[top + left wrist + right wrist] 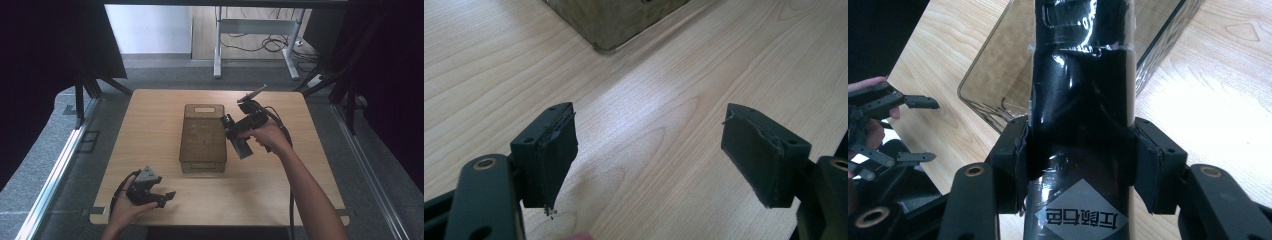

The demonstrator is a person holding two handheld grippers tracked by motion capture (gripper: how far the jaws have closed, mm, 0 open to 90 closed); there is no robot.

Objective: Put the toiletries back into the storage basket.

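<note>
A translucent brown plastic box (202, 137) stands in the middle of the wooden table (150, 125). My right gripper (235, 131) hovers at the box's right side, shut on a glossy black packet (241, 146) with a grey diamond label. In the right gripper view the pads press both sides of the packet (1080, 75), which reaches out over the box (998, 75). My left gripper (166, 199) rests near the front left of the table, open. In the left gripper view nothing lies between the jaws of the left gripper (649, 150), and a corner of the box (614, 20) shows beyond.
The left gripper (920, 131) also appears at the left edge of the right gripper view, held by a hand. A metal desk frame (255, 30) with cables stands on the floor behind the table. Dark curtains hang at both sides.
</note>
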